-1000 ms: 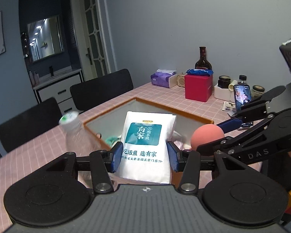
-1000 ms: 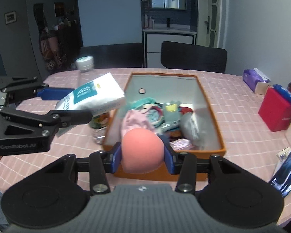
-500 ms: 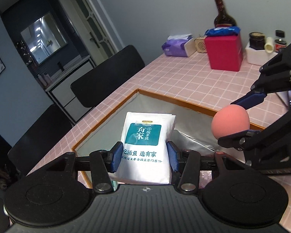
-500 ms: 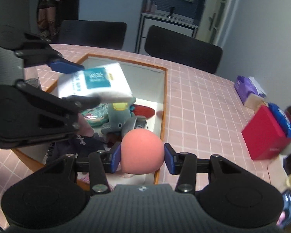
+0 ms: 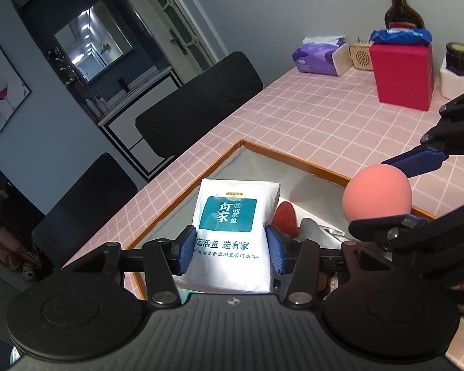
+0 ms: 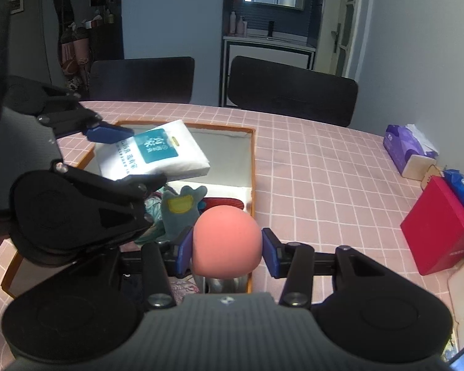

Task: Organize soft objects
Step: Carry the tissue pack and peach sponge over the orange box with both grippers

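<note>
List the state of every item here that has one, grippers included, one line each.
left gripper: shut on the white tissue pack, over the box
white tissue pack: held, lifted
right gripper: shut on the pink ball
pink ball: held above the box's edge
orange box: open, partly filled with soft items
teal plush toy: lying in the box
purple tissue pack: opened, tissue sticking out

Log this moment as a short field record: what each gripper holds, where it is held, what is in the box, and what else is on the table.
left gripper: shut on white tissue pack, above the box
right gripper: shut on pink ball, above the box's near end
box: orange-rimmed, open top; teal plush toy, red item, fabrics inside
table: pink checked cloth; red box, purple tissue pack
</note>
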Tool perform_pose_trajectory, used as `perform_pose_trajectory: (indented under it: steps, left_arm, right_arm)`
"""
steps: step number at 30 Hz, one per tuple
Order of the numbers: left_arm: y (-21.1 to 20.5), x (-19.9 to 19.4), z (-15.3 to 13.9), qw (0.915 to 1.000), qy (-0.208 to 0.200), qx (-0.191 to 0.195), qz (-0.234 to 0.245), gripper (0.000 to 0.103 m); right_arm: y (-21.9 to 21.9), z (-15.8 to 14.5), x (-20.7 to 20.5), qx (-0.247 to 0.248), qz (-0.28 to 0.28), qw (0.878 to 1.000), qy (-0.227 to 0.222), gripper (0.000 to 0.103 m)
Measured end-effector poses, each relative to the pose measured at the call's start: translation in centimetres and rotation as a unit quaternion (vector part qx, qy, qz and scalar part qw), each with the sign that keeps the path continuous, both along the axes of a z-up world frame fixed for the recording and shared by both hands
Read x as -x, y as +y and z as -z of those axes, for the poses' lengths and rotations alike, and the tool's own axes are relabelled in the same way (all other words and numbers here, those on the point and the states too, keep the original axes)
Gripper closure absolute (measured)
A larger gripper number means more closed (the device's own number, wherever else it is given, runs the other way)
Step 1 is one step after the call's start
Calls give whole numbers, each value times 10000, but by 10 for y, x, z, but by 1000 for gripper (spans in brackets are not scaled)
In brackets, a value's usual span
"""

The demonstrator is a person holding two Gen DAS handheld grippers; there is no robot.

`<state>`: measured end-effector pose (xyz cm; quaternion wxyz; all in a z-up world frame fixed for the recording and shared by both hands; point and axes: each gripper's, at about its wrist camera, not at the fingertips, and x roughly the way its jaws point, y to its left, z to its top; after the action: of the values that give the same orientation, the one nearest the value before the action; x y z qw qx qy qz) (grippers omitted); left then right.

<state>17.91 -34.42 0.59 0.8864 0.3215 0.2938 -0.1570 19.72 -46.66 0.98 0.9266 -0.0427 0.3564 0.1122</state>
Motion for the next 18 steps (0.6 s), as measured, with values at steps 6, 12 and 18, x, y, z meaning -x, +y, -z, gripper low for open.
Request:
perform_pose_trajectory:
  steps: [6, 12, 18]
  left_arm:
    - [2, -17, -5, 9989, 438, 13, -151, 47]
    - [9, -27, -10, 9971, 648, 163, -357, 47]
    - [13, -45, -9, 9947, 723, 80, -731, 46]
  right_arm:
    - [-8, -7, -6, -220, 93, 9997, 60, 57]
    - [6, -5, -25, -29, 5, 10000, 86, 57]
    - [21, 4, -48, 244, -255, 9994, 38, 57]
